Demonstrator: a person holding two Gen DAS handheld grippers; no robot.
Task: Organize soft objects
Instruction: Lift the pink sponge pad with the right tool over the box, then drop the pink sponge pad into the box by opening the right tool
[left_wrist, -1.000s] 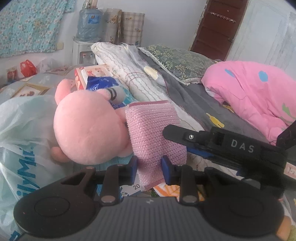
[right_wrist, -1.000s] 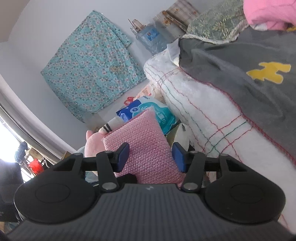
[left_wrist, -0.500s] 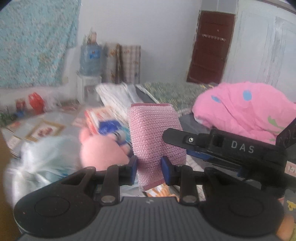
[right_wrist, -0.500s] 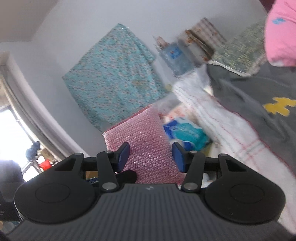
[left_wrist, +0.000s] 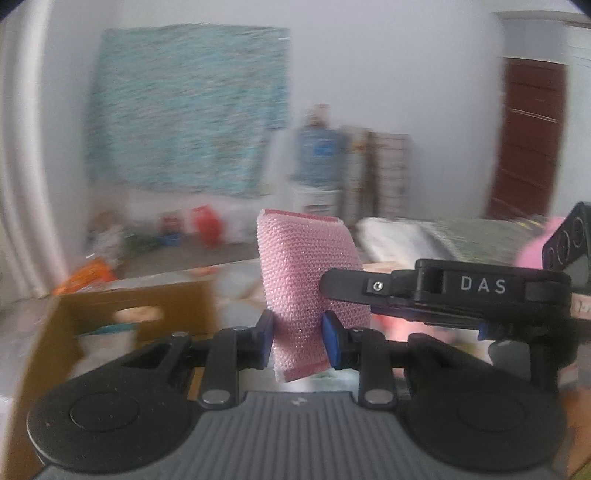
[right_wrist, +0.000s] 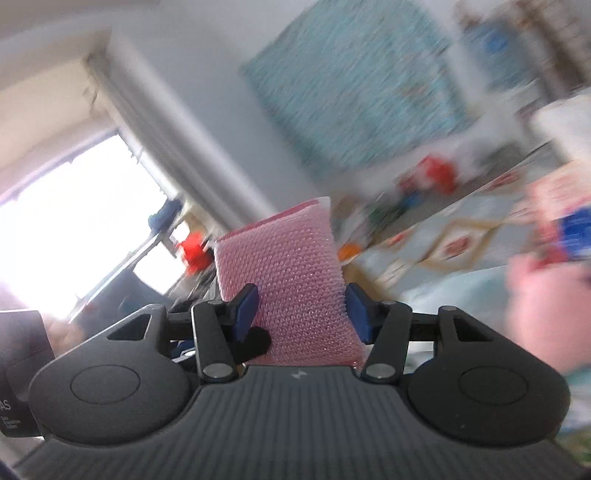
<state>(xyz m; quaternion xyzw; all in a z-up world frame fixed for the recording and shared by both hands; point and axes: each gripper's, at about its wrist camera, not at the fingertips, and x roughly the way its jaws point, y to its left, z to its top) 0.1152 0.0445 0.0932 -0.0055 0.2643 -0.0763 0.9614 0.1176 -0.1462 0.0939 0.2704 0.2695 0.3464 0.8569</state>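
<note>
The left gripper (left_wrist: 297, 341) is closed on a pink scouring sponge (left_wrist: 308, 280), its blue pads pressing the narrow sides near the sponge's lower end so that the mesh-covered pad stands upright in the air ahead of the camera. The right gripper (right_wrist: 302, 314) straddles the same pink scouring sponge (right_wrist: 284, 280) across its wider face; its jaws have just been opening a little, the left pad lies against the sponge's edge and the right pad stands at the other edge, though whether that one presses cannot be told. In the left wrist view the black finger of the right gripper (left_wrist: 436, 291) crosses in front of the sponge's right side.

Both views are heavily blurred. Behind the sponge a teal patterned cloth (left_wrist: 188, 107) hangs on the white wall. A dark brown door (left_wrist: 528, 144) stands at the far right. A brown cardboard box (left_wrist: 122, 317) with a hand slot sits low on the left, below and beside the sponge. A blue water bottle on a white dispenser (left_wrist: 317, 158) stands against the wall. Smallest, a red bag (left_wrist: 205, 225) lies on the floor below the cloth.
</note>
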